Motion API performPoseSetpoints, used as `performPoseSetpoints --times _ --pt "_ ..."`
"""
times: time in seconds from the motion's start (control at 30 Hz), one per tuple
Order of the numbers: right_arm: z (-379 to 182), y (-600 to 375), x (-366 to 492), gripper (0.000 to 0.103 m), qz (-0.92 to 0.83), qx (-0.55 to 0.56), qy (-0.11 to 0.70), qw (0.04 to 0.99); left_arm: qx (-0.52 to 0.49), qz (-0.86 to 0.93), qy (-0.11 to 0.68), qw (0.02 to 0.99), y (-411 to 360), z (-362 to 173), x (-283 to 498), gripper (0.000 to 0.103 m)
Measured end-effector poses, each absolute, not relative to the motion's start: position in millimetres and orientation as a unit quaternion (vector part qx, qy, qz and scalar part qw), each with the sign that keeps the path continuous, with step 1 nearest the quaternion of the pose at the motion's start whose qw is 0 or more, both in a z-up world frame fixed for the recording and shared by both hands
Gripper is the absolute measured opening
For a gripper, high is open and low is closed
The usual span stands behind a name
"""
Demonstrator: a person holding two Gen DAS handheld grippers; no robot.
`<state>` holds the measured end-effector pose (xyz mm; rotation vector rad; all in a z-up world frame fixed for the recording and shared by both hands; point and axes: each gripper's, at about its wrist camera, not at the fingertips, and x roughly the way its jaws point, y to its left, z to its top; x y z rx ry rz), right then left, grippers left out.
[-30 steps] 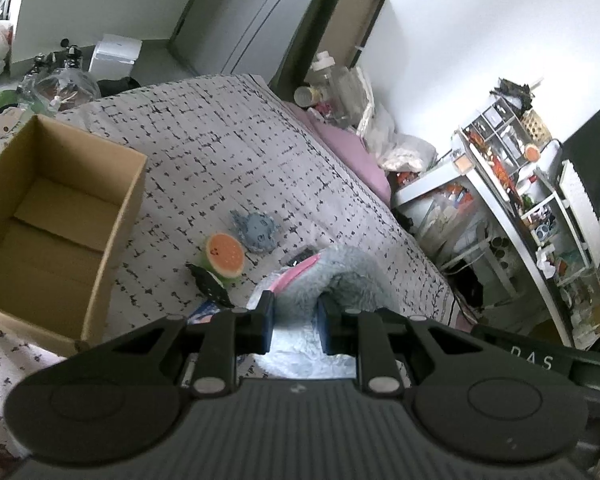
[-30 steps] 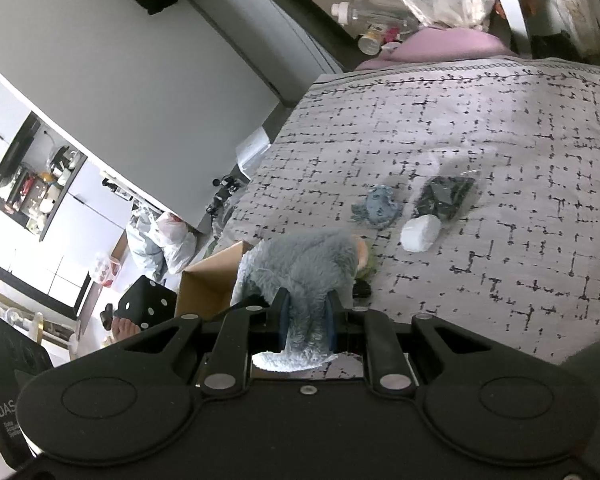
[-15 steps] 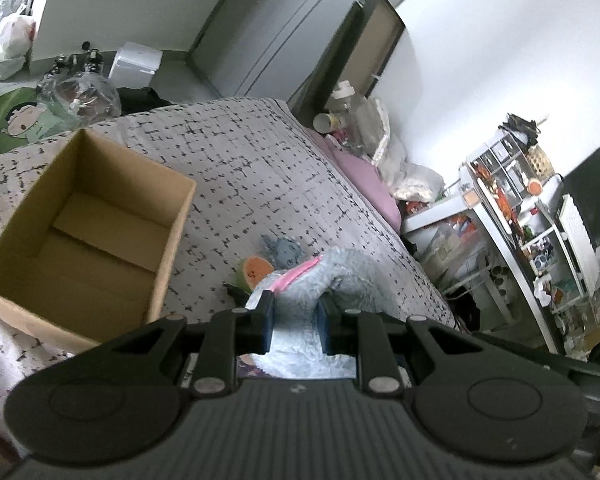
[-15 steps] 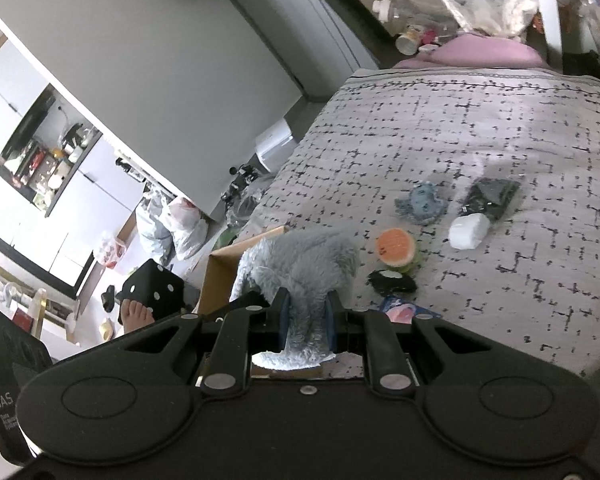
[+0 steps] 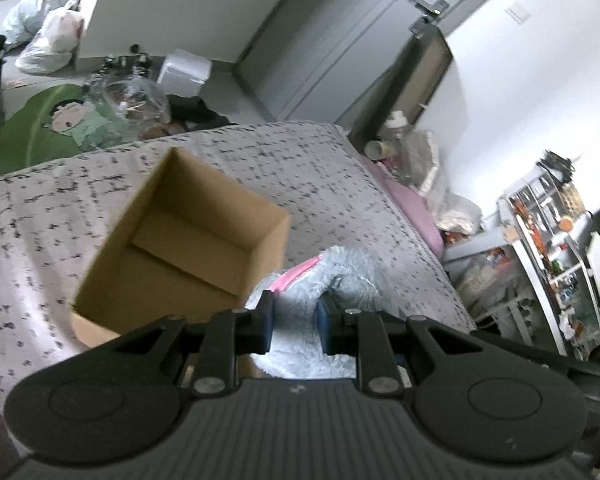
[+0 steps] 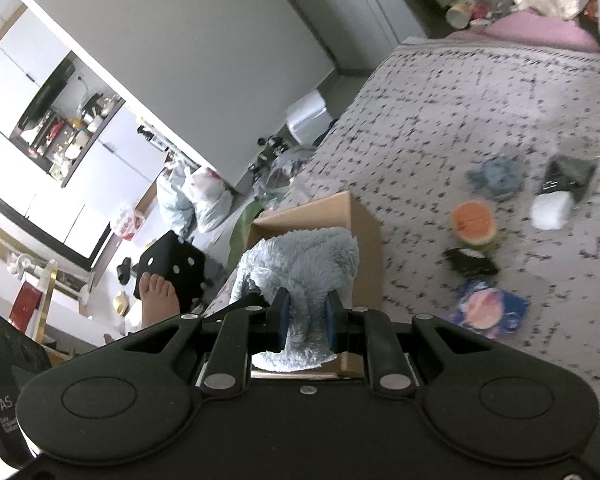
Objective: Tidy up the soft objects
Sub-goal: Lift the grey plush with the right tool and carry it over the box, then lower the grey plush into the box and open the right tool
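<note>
In the left wrist view the cardboard box sits open and empty at centre left on the patterned bed. The left gripper has its fingers pinching a fold of the grey-blue plush toy, which bulges at lower centre just right of the box's near corner, a pink strip showing on it.

In the right wrist view the right gripper likewise has its fingers clamped on a narrow part of the same plush toy, which hangs in front of the box at centre frame. At the right, loose on the bed, lie a small blue plush, a watermelon-slice toy, a white block, dark packets and a blue-pink packet.

The risks, as I judge them: both grips hold only soft pile, so the fur could slide out and the toy drop short of the box. It looks bulky beside the opening; a trailing limb could catch the rim and tip or shove the light box. Unequal release could leave it draped over the wall.
</note>
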<state>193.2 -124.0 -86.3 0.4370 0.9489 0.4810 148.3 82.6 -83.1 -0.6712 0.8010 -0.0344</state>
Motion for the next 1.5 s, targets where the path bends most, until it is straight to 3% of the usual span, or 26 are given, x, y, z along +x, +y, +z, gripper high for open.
performPoseSetpoints --times 0.93,1.13,1.3,1.37,1.43,1.5 --pt "-154 -42 223 0.020 0.230 0.187 0.527 0.796 -0.313 0.074 0.445 0.836 148 -142 168 0.021" --pt "-155 -39 224 0.025 0.219 0.161 0.533 0.801 -0.297 0.097 0.460 0.831 150 -145 170 0.022" --pt "-139 -54 217 0.045 0.223 0.162 0.518 0.810 -0.294 0.107 0.459 0.832 150 -136 165 0.026" --pt "-132 -63 214 0.048 0.221 0.167 0.510 0.814 -0.287 0.112 0.457 0.834 147 -131 163 0.030" --pt "-127 -70 211 0.050 0.222 0.170 0.504 0.817 -0.284 0.121 0.453 0.836 145 -125 161 0.039" --pt "-120 -77 207 0.058 0.222 0.164 0.495 0.824 -0.274 0.128 0.449 0.841 140 -118 159 0.049"
